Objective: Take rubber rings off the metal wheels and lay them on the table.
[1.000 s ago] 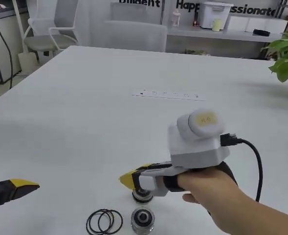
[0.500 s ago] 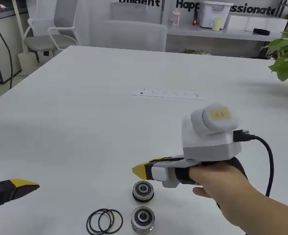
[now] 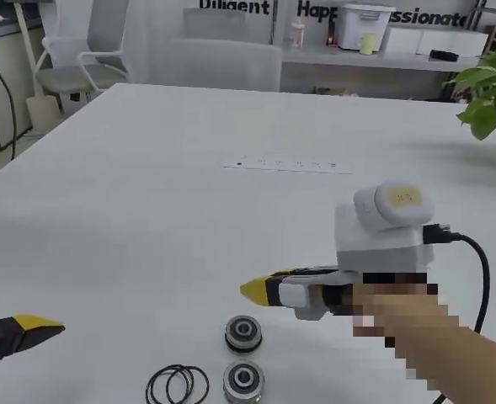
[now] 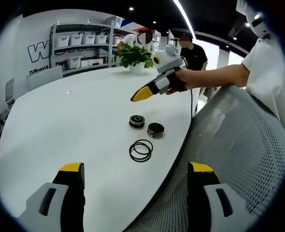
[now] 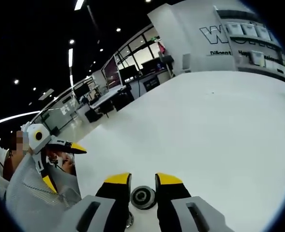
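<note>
**Head and gripper views.** The right gripper [image 3: 260,290], held in a hand [image 3: 399,316], is shown raised above the white table [image 3: 146,210], with its tips just beyond the far wheel [image 3: 243,332]. Its jaws are set a narrow gap apart and nothing is gripped. In the right gripper view a wheel [image 5: 143,196] is sighted through that gap, below the tips.

The far wheel and the near wheel [image 3: 243,380] are stood flat on the table, close together but not touching. Whether rubber remains on either cannot be told.

Black rings [image 3: 178,385] are laid overlapping on the table just left of the near wheel, apart from it.

The left gripper [image 4: 136,169] is held low by the table's near edge, well left of the rings, with its jaws spread wide and empty.

A power strip [image 3: 285,165] is seen farther back at mid-table. A plant [image 3: 488,101] is seen at the far right.
</note>
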Motion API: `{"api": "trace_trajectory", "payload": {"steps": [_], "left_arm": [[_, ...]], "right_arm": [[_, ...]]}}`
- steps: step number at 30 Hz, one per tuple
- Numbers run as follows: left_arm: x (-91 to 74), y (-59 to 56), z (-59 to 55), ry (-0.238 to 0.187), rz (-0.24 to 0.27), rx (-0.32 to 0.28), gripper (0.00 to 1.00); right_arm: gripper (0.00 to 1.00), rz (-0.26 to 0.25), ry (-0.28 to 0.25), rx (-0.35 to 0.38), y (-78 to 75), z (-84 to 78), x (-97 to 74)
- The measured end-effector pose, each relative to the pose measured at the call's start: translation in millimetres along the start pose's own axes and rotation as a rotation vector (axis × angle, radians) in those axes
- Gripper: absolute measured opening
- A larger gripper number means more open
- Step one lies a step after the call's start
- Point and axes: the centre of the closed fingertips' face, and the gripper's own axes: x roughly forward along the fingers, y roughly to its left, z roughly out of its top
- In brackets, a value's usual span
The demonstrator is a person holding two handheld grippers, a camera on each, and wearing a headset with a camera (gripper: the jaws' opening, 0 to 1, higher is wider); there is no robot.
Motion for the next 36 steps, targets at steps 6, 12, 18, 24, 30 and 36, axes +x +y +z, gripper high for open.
{"api": "trace_trajectory", "payload": {"steps": [6, 12, 18, 24, 30, 36], "left_arm": [[-0.3, -2.0, 7.8, -0.020, -0.016, 0.022, 0.87], [-1.0, -4.0, 16.3, -0.037, -0.032, 0.032, 0.87], [1.4, -6.1, 32.6, -0.055, -0.049, 0.069, 0.86], [5.5, -5.8, 54.3, -0.067, -0.064, 0.134, 0.86], [11.4, -4.7, 74.9, -0.079, -0.079, 0.191, 0.86], [17.4, -2.3, 92.5, -0.088, -0.093, 0.245, 0.86]], "right_arm": [[0.19, 0.014, 0.030, -0.062, 2.5, -6.4, -0.4], [0.23, 0.018, 0.037, -0.111, 1.0, -9.4, -1.5], [0.23, 0.011, 0.042, -0.123, -4.1, -12.5, -3.5], [0.23, 0.003, 0.046, -0.127, -8.7, -14.4, -6.0], [0.24, 0.008, 0.044, -0.131, -11.4, -15.9, -8.0], [0.24, 0.004, 0.066, -0.155, -14.6, -21.4, -9.3]]}}
